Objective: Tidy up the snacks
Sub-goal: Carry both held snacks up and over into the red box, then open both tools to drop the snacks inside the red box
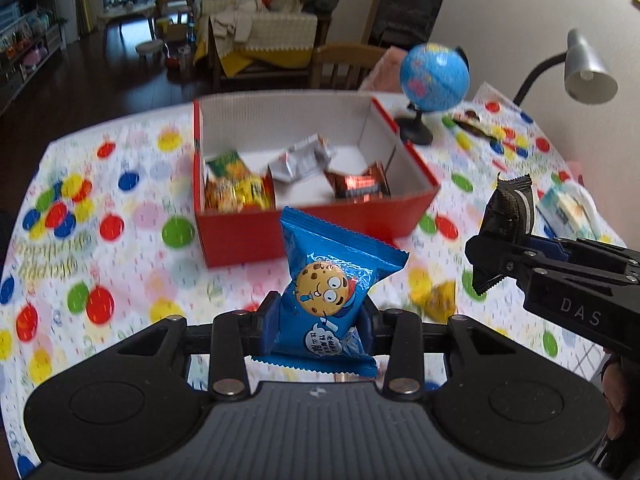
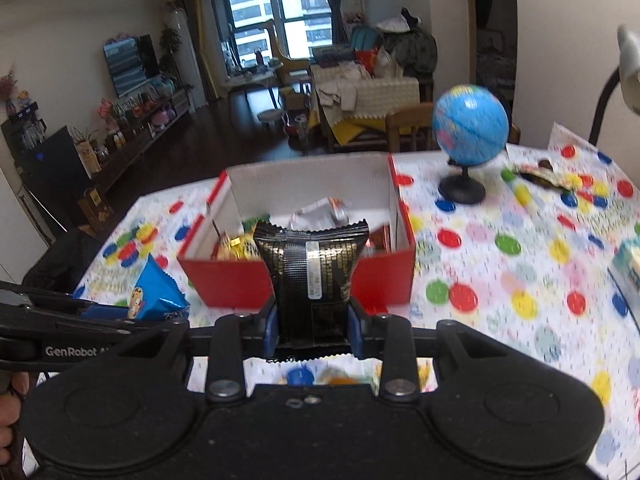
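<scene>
The box (image 1: 320, 236) sits mid-worktop (image 1: 120, 264), open-topped, three packets inside: one at its left wall (image 1: 236, 188), one toward the back (image 1: 304, 156), one at the right (image 1: 358, 186). Behind and right of the box stands the globe (image 1: 434, 76), with a wrapper (image 1: 472, 122) lying further right. Before the box, the left claw (image 1: 316, 320) holds the cookie packet (image 1: 332, 288) above the worktop; to its right the right claw (image 2: 310, 326) holds the dark packet (image 2: 312, 268).

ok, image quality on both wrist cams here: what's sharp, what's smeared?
Left wrist: blue cookie packet in the left gripper is crisp; tablecloth, red box and globe are motion-smeared. Right wrist: black packet in the right gripper is sharp; globe and cloth are blurred, and fisheye bends the edges.
</scene>
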